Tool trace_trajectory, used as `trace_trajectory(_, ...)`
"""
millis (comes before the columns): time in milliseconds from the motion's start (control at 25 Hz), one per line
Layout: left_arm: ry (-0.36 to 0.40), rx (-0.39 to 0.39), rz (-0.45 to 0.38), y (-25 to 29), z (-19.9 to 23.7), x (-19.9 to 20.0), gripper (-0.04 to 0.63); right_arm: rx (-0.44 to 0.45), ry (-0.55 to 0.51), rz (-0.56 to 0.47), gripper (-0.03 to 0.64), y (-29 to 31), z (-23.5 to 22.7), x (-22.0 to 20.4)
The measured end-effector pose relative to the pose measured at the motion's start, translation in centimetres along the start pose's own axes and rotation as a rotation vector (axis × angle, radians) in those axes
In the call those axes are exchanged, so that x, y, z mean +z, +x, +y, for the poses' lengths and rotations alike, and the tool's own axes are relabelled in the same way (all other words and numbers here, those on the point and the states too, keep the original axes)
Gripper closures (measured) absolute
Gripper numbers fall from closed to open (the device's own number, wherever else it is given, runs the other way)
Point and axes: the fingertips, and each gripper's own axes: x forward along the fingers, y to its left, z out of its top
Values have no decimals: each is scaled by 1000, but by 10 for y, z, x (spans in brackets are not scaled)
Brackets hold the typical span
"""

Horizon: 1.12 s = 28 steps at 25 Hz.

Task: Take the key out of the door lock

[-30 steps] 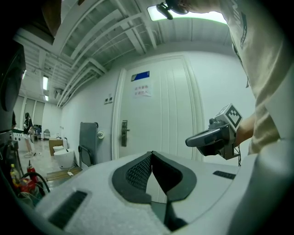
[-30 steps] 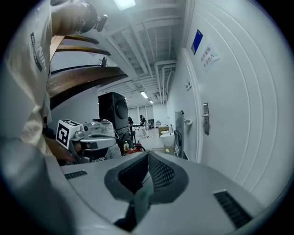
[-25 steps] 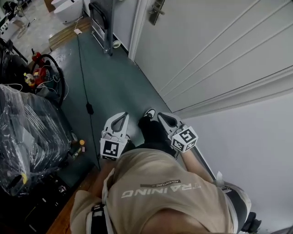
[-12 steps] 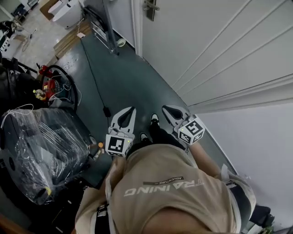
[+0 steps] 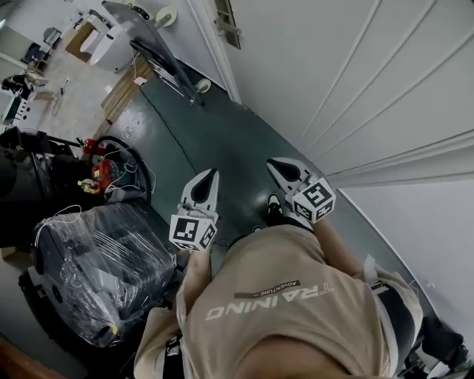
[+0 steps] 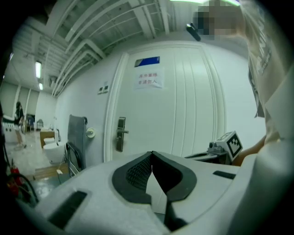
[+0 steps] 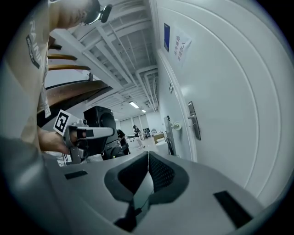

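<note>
Head view first, asks one: how far along is the job?

Barely begun, answers the other. The door lock (image 5: 226, 18) sits at twelve o'clock, well apart from both tools, and a key in it is too small to make out. The left tool (image 5: 212, 174) and right tool (image 5: 271, 161) are both closed and empty.

And against a second ago?

The person has walked on. The wrapped bundle (image 5: 96, 274) at eight o'clock has slid lower, with the tools carried ahead as before.

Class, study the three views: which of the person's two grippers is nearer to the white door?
Right. The right gripper is close alongside the door; the left gripper is farther out from it, over the green floor.
</note>
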Motion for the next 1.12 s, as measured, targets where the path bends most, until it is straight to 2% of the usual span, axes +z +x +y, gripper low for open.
trace_trajectory(80, -72, -2, 0, 11, 4, -3, 586, -3, -23, 28, 602, 3, -19, -1)
trace_trajectory(160, -97, 24, 13, 16, 9, -5, 586, 11, -17, 55, 601, 5, -33, -6)
trace_trajectory(280, -110, 94, 17, 23, 20, -4, 586, 44, 1, 82, 602, 12, -58, -10)
trace_trajectory(400, -124, 156, 25, 31, 37, -8, 586, 61, -55, 78, 603, 33, -86, 2)
trace_trajectory(480, -124, 182, 53, 30, 47, -15, 586, 84, -80, 61, 602, 44, -90, 11)
trace_trajectory(600, -106, 215, 80, 32, 62, -14, 586, 109, -58, 62, 602, 53, -93, 15)
trace_trajectory(760, -127, 238, 36, 47, 84, -6, 586, 144, 50, 61, 603, 72, -102, 12)
trace_trajectory(1000, -134, 228, 40, 58, 121, -22, 586, 176, 33, 81, 602, 115, -90, 17)
trace_trajectory(1120, -128, 192, 48, 60, 135, -32, 586, 175, 37, 77, 602, 135, -76, 21)
